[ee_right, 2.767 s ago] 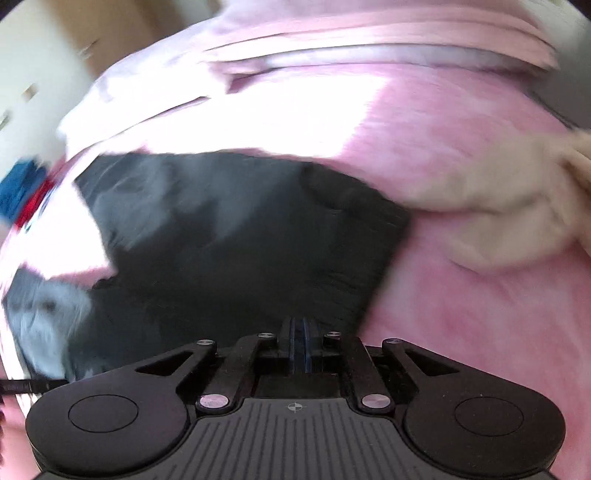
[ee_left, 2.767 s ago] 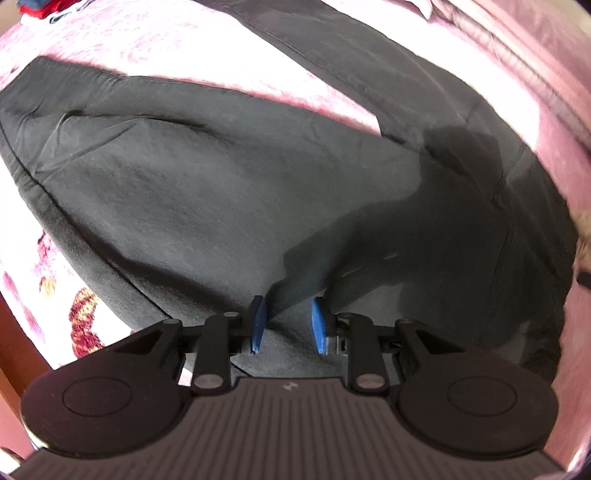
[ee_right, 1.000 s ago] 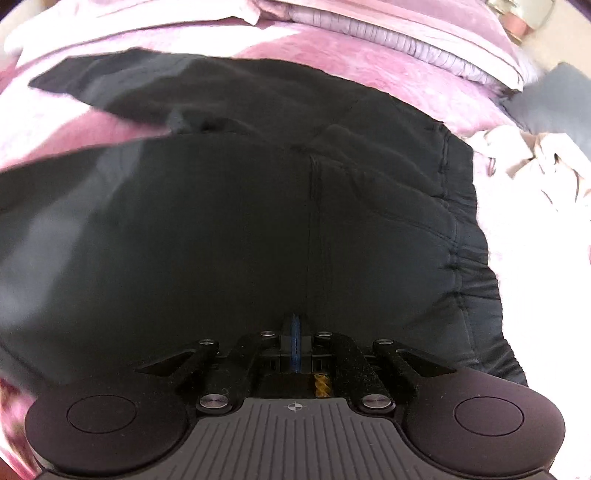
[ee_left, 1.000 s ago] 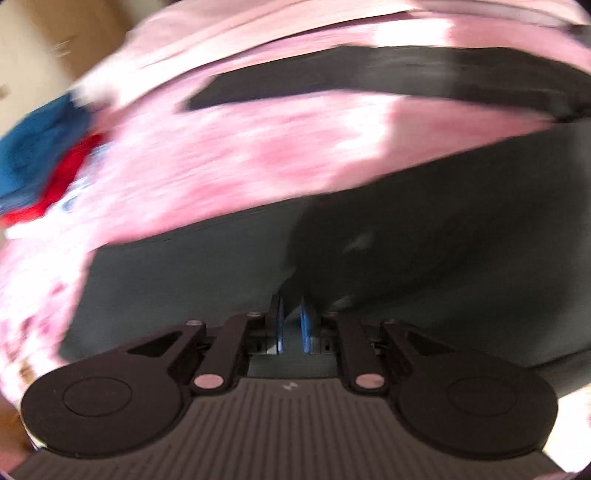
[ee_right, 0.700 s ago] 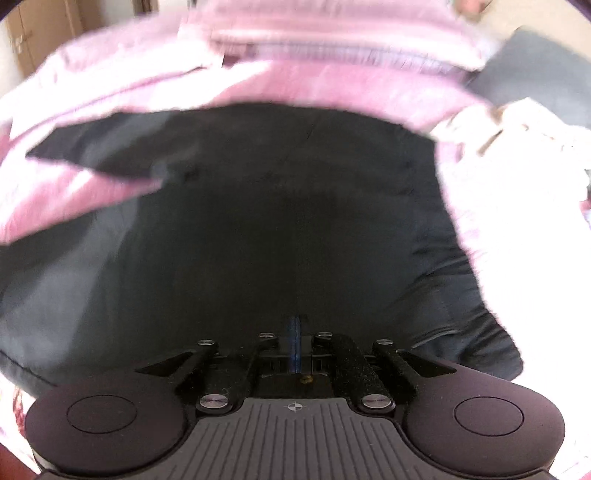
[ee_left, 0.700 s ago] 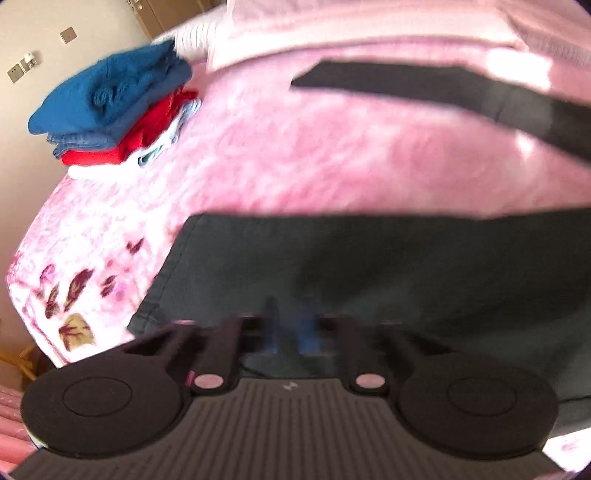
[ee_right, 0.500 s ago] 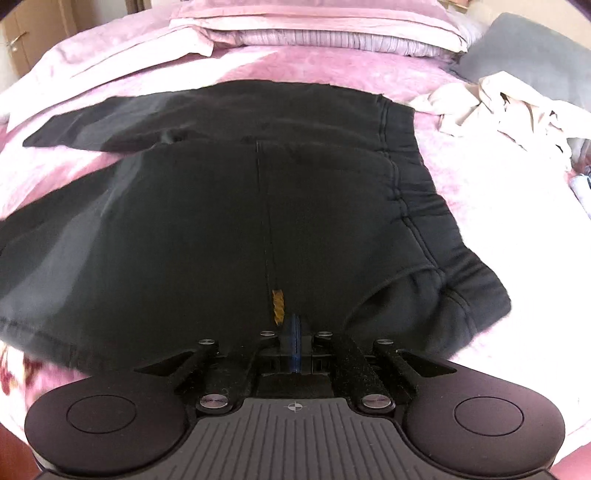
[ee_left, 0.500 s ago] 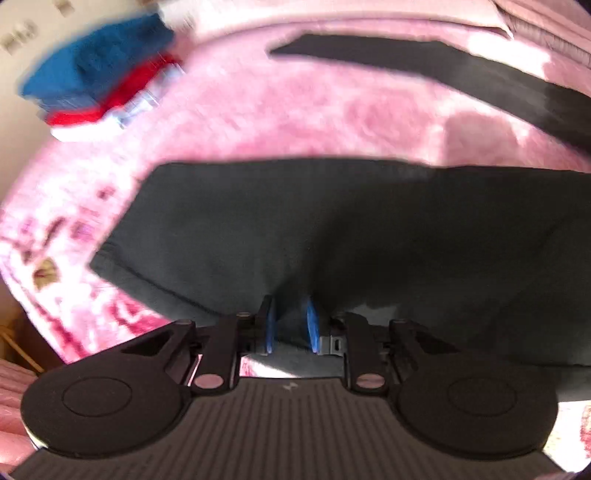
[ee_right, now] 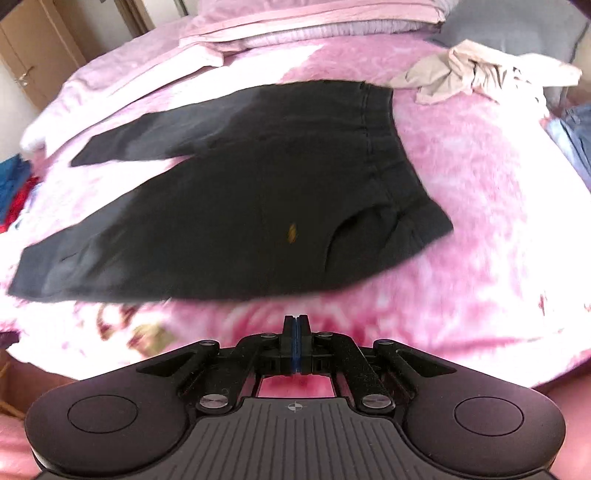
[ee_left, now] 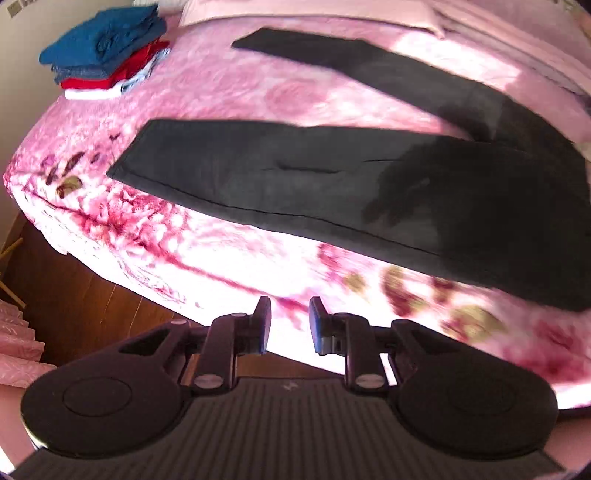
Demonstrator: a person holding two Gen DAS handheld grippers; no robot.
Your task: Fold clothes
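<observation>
Released trousers (ee_right: pixel 236 206) beside beige clothes (ee_right: pixel 461 74).

The trousers (ee_right: pixel 236 206) lie spread flat on the bed (ee_right: pixel 480 236), waistband (ee_right: pixel 380 140) to the right and both legs running out to the left, the far leg (ee_left: pixel 369 70) splayed away from the near one (ee_left: pixel 295 181). A stack of folded clothes (ee_left: pixel 107 48) sits at the bed's far left corner, well apart from the trousers. A crumpled heap of laundry (ee_right: pixel 480 74) lies beyond the waistband to the right. Pillows (ee_right: pixel 314 22) line the far side of the bed, behind the trousers. Both grippers, the left gripper (ee_left: pixel 290 325) and right gripper (ee_right: pixel 295 343), hang at the near edge, apart from the trousers
</observation>
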